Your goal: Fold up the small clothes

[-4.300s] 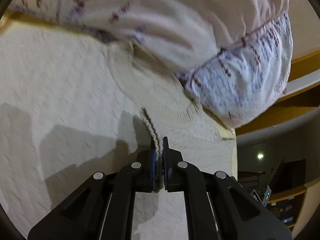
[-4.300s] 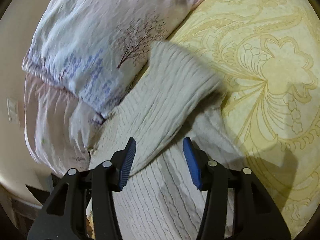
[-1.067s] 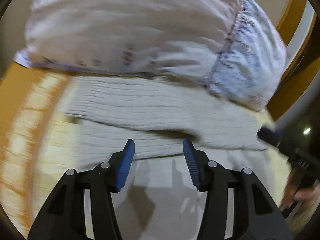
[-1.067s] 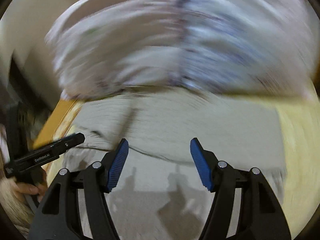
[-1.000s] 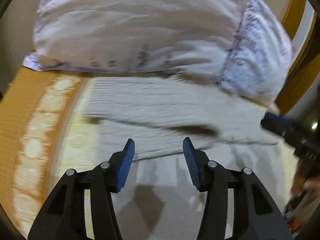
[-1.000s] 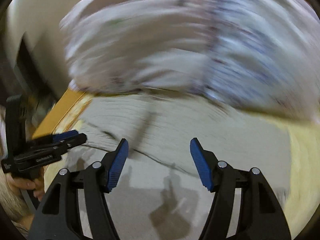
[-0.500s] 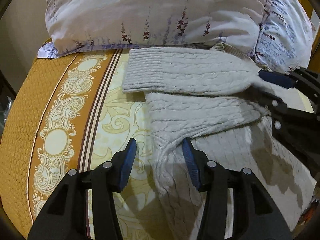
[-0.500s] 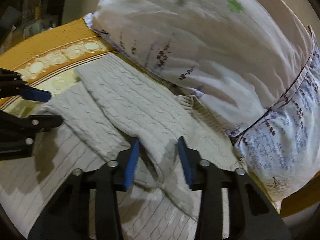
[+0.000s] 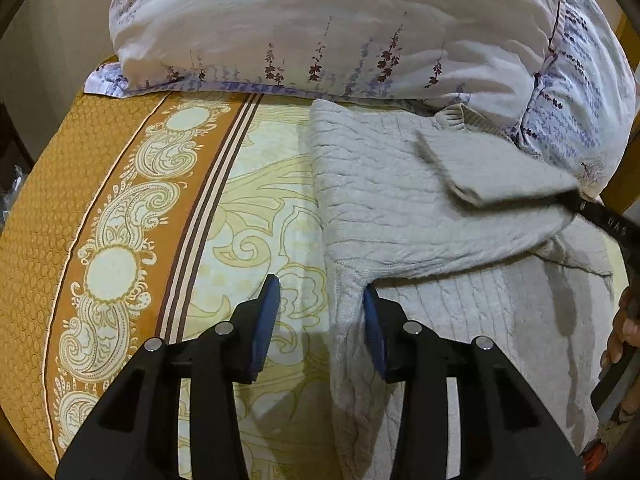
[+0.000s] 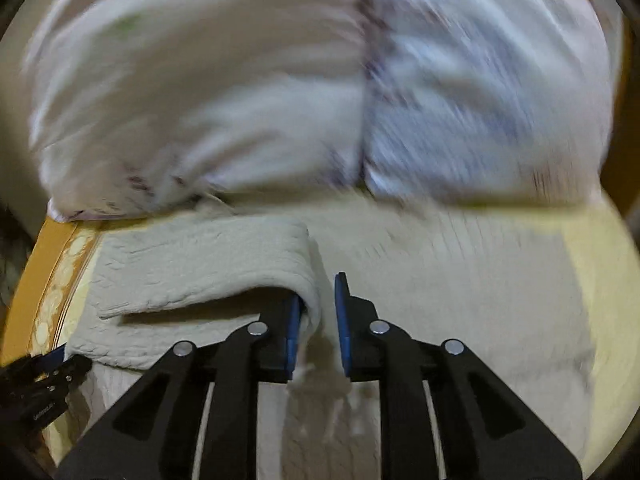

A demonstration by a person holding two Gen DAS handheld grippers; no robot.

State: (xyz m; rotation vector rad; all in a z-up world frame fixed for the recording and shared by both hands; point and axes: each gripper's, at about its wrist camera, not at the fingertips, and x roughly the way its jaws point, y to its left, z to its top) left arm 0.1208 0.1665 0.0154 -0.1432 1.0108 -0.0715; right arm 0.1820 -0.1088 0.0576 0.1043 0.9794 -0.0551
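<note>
A cream cable-knit sweater lies on the bed with its sleeves folded across its body. My left gripper is open; the sweater's left edge sits between its fingers, untouched by the left pad. My right gripper holds a folded sleeve between its narrowly spaced blue pads; the view is blurred. In the left wrist view the lifted sleeve end hangs over the sweater at the right, with the right gripper's black body behind it.
A large white pillow with purple flower print lies just beyond the sweater, also in the right wrist view. The bedcover is yellow with an orange patterned border at the left. A hand shows at the right edge.
My right gripper has narrowed around the upper sleeve and carried it to the right across the sweater. My left gripper has come closer to the sweater's left edge and stays open.
</note>
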